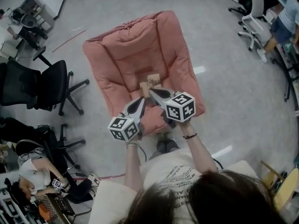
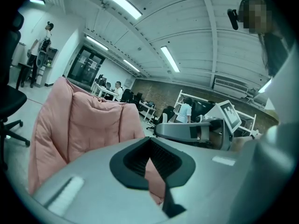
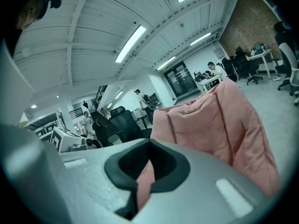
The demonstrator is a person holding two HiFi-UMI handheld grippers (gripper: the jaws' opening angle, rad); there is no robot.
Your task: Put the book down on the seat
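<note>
Head view: book (image 1: 150, 81) lies flat in the hollow of the pink seat (image 1: 121, 55), about mid-width, near the front edge. Both grippers are held over the seat's front lip, tips pointing at the book.

Left gripper (image 1: 139, 101): jaws drawn together to a thin slit, nothing between them; only pink cushion shows through the slit in its own view. Tip is near the book's near-left corner, apart from it.

Right gripper (image 1: 151, 92): jaws likewise pressed together and empty. Tip is just beside the book's near edge; contact cannot be told.

Obstructions: in both gripper views the gripper's own grey body fills the lower half and hides the book; only the seat's padded back rises above it.

Surroundings, head view:
- black office chair (image 1: 39, 87) left of the seat, well apart from it
- a second dark chair (image 1: 49, 139) lower left, with a seated person (image 1: 32, 171) beside it
- white chair (image 1: 253, 17) and a standing person (image 1: 282, 20) at upper right
- thin red strip (image 1: 69, 40) on the grey floor (image 1: 233, 101)
</note>
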